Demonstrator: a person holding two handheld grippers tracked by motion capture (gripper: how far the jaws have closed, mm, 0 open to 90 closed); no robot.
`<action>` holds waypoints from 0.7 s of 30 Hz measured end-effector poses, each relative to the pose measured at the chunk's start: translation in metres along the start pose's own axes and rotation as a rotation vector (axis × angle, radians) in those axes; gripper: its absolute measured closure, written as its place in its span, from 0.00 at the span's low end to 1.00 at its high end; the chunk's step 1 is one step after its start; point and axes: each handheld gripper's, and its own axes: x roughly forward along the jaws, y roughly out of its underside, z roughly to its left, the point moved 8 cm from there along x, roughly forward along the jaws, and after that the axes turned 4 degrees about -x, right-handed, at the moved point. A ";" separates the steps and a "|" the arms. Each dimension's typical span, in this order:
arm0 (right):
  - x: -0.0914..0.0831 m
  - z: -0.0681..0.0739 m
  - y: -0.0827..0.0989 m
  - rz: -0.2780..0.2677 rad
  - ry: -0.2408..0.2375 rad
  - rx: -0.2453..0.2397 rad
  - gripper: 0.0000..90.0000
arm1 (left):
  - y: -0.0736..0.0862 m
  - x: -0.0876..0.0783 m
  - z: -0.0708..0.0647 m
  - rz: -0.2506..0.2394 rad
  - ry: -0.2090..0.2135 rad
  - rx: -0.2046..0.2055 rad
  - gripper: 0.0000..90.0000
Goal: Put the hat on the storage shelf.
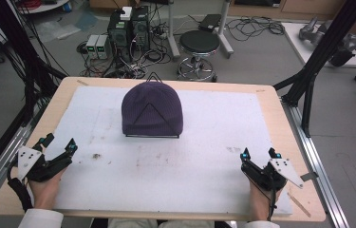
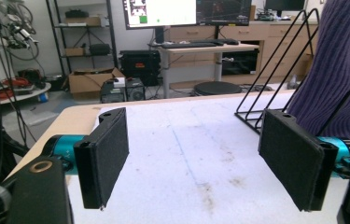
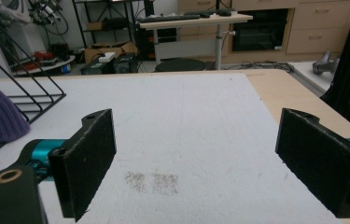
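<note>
A dark purple ribbed knit beanie [image 1: 152, 108] sits draped over a black wire stand [image 1: 153, 135] at the far middle of a white foam-covered wooden worktop [image 1: 204, 166], well apart from both hand-held tools. The left gripper [image 1: 58, 145], at the near left corner, holds its black padded fingers [image 2: 109, 154] spread wide with nothing between them. The right gripper [image 1: 259, 153], at the near right corner, likewise keeps its fingers [image 3: 88, 161] wide apart and empty above the stained white surface.
</note>
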 end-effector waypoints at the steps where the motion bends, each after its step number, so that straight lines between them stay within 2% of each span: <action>1: 0.000 0.000 0.001 0.008 -0.001 -0.002 0.13 | 0.001 0.000 0.001 -0.002 -0.001 -0.003 0.27; 4: 0.003 0.004 0.004 0.017 -0.014 -0.022 0.13 | 0.004 0.001 0.002 0.004 0.002 -0.015 0.27; 10: 0.006 0.011 0.005 0.020 -0.038 -0.055 0.13 | 0.007 0.004 -0.003 0.017 0.021 -0.010 0.27; 21: 0.007 0.006 0.002 0.000 -0.028 -0.041 0.13 | 0.010 0.007 -0.005 0.021 0.039 -0.024 0.28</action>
